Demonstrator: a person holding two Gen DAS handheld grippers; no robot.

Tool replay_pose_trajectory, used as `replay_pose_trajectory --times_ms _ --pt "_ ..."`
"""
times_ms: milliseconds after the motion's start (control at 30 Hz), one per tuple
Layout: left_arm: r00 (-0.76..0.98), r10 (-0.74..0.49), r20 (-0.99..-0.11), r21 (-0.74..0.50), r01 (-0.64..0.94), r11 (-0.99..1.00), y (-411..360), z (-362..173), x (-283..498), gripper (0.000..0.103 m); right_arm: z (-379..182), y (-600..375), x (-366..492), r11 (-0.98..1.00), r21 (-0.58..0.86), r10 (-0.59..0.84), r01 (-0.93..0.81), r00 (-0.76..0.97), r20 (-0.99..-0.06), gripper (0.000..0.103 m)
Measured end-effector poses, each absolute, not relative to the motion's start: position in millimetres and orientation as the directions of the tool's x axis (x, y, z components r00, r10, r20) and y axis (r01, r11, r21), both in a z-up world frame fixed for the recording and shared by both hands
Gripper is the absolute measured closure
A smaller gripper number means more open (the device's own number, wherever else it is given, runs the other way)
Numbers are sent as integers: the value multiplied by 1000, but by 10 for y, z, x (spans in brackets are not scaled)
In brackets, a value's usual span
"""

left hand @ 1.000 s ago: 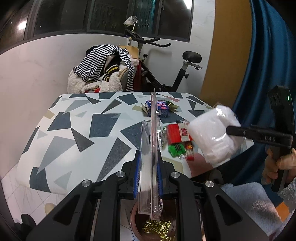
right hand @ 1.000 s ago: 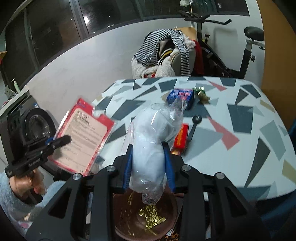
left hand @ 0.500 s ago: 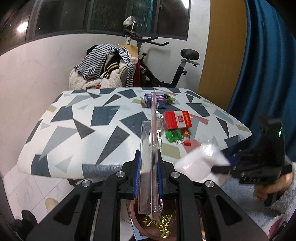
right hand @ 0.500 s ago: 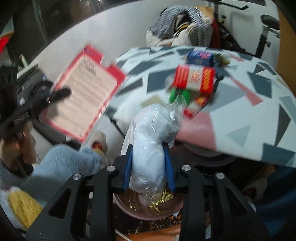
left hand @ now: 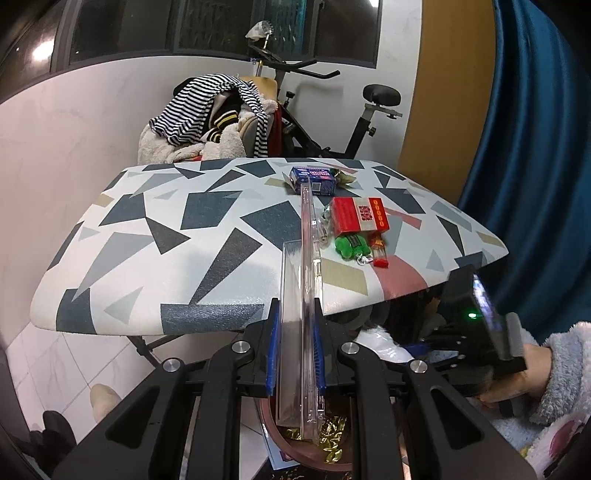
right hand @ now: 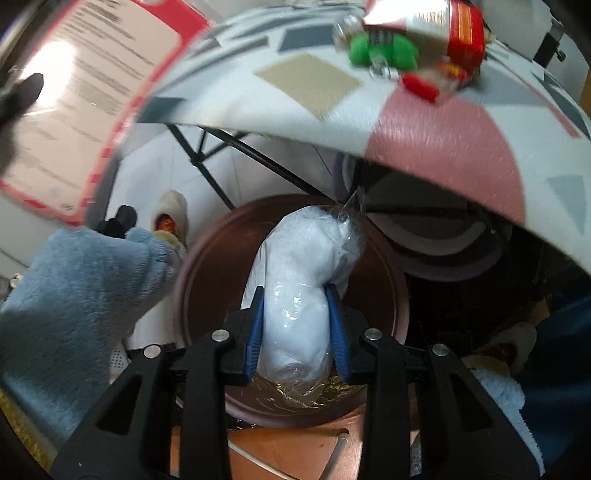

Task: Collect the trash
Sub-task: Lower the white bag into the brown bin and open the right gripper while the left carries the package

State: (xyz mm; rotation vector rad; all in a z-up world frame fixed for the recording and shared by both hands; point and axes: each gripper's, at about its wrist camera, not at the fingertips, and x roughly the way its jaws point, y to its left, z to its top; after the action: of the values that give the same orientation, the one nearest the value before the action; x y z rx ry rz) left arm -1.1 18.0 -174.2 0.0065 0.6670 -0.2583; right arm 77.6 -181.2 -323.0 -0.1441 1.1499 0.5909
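White bag pinched above brown bin.

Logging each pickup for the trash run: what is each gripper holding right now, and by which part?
Left gripper: clear plastic package, clamped edge-on at its lower part. Right gripper: white plastic bag, pinched around its lower body.

Indoor lamp light, reflected as bright spots in the dark window above the patterned table. The left view is sharp, bowed at its edges. The right view is motion-smeared around the table, glare washing the red-edged card; beneath the table lies shadow
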Motion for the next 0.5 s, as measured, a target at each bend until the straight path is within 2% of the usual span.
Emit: replay_pose_trajectory --times_ms 133,200,367,433,500 --pt "753 -256 -606 -90 254 963 164 -1776 -26 88 -3285 -1856 816 849 216 382 -482 277 -882 56" --pt "751 -266 -604 -99 260 960 157 -1798 -29 88 -3204 -1901 795 848 220 397 -482 302 -867 45" --pt "752 -275 -599 -103 268 958 106 -1840 -45 88 -2945 -2067 730 852 230 428 -470 374 -823 39" --pt "751 -278 -599 -100 274 956 75 -1853 -53 88 -2836 -2104 678 857 220 433 -466 419 -798 33" --pt "746 -281 -603 -95 283 954 45 -1869 -50 88 -2688 -2168 608 864 189 424 -466 472 -773 21"
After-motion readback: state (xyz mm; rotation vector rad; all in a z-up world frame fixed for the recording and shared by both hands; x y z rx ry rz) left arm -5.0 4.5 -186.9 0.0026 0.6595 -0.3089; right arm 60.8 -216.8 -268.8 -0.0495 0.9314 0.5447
